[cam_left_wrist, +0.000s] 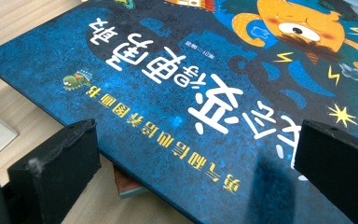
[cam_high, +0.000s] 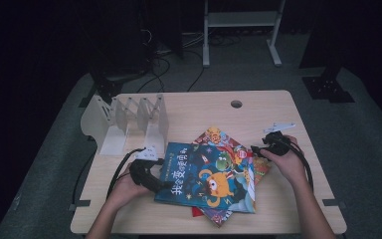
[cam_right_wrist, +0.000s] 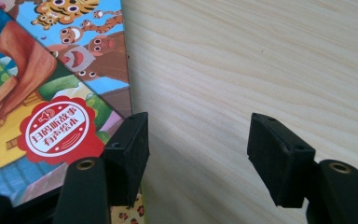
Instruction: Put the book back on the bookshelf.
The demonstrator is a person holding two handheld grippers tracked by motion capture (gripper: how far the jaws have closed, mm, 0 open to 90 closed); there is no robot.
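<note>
A blue picture book (cam_high: 206, 177) with an orange monster and white lettering lies on top of a loose pile of picture books in the middle of the wooden table (cam_high: 194, 109). My left gripper (cam_high: 164, 185) is at its left edge. In the left gripper view the jaws (cam_left_wrist: 196, 140) stand wide apart, with the blue book (cam_left_wrist: 191, 93) reaching in between them and no pad pressing on it. My right gripper (cam_high: 255, 149) is at the pile's right edge, open. Its jaws (cam_right_wrist: 198, 140) are over bare wood, the left one just beside a colourful book (cam_right_wrist: 51, 93).
A white slotted book rack (cam_high: 129, 122) stands at the table's back left. A round hole (cam_high: 236, 104) is in the tabletop near the far edge. Another book's corner (cam_left_wrist: 128, 184) peeks out under the blue one. Black cables trail from both grippers.
</note>
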